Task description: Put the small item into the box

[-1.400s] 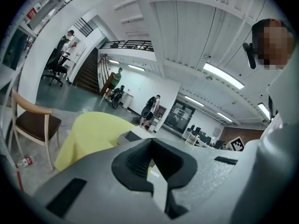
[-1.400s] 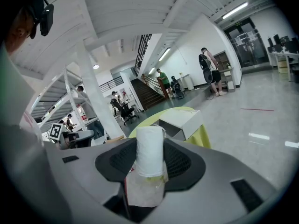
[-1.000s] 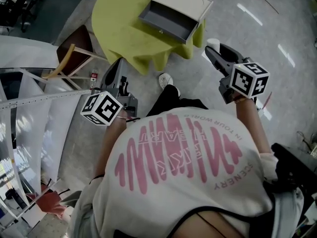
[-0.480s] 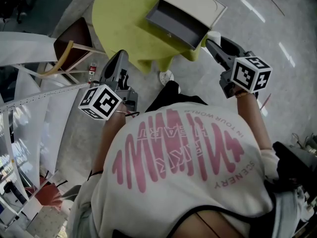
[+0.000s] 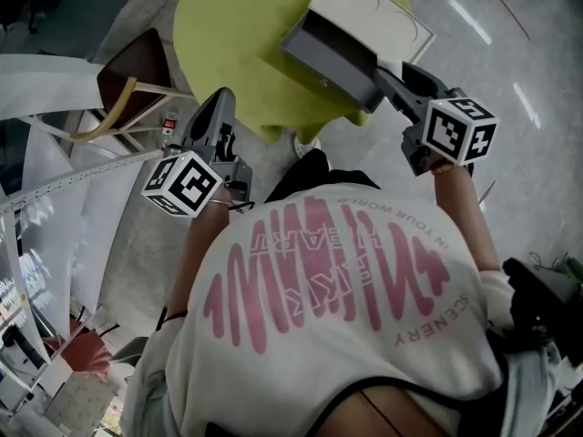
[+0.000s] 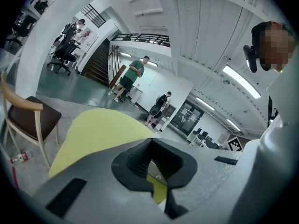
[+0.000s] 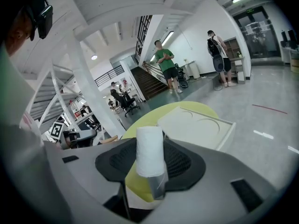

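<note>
A cream box [image 5: 369, 12] with an open grey drawer [image 5: 332, 57] sits on a round yellow-green table [image 5: 232, 35]. My right gripper [image 5: 389, 73] reaches up beside the drawer's right end. In the right gripper view it [image 7: 150, 174] is shut on a small white roll with a grey base [image 7: 149, 150], standing upright between the pads. Behind the roll shows the box's cream top [image 7: 196, 125]. My left gripper [image 5: 216, 103] hangs over the floor off the table's near left edge. Its jaws [image 6: 156, 190] are shut with nothing between them, and the table [image 6: 98, 134] lies ahead.
A wooden chair with a brown seat [image 5: 127, 80] stands left of the table, with a small bottle [image 5: 170, 123] on the floor near it. White metal racks [image 5: 55, 189] fill the left side. Several people [image 7: 166, 64] stand far off in the hall.
The right gripper with the roll has closed in on the drawer, now right beside its end. The left gripper has barely shifted.
</note>
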`<act>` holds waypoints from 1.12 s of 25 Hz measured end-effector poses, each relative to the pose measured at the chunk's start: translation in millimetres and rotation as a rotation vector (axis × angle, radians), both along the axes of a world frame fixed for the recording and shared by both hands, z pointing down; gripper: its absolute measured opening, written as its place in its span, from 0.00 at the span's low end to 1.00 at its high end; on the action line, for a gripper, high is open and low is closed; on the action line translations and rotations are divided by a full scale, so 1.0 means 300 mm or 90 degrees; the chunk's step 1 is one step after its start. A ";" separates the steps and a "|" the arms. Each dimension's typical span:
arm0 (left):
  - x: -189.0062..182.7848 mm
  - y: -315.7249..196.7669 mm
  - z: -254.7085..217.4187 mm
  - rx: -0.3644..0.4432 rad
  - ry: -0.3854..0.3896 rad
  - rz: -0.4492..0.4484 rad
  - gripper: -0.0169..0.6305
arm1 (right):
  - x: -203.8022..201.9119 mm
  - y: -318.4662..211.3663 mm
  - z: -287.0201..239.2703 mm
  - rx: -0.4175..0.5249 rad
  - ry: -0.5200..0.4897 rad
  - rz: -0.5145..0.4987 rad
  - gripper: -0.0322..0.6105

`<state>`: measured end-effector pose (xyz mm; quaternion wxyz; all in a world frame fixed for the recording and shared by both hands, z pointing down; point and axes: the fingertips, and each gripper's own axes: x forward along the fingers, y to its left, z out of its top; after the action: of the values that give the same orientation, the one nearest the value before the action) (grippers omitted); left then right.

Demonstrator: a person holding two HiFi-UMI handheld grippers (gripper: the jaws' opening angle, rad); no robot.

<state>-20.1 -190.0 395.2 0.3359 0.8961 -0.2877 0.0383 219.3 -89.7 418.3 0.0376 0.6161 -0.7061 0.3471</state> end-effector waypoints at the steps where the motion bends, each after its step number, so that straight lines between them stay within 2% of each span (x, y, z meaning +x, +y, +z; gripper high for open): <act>1: 0.002 -0.030 0.009 -0.005 -0.001 -0.002 0.04 | 0.001 -0.034 0.005 -0.005 -0.002 -0.005 0.33; 8: 0.029 -0.193 0.058 -0.033 -0.010 0.008 0.04 | -0.019 -0.231 0.042 -0.034 -0.012 -0.042 0.33; 15: 0.034 -0.291 0.057 -0.042 -0.003 -0.003 0.04 | -0.052 -0.345 0.079 -0.066 -0.005 -0.090 0.33; 28: -0.037 -0.375 0.079 -0.055 0.003 -0.035 0.04 | -0.151 -0.422 0.176 -0.147 0.011 -0.149 0.33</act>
<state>-31.2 -302.4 419.0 0.3760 0.8726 -0.3092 0.0392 174.0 -216.1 471.2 0.1540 0.5240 -0.7282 0.4141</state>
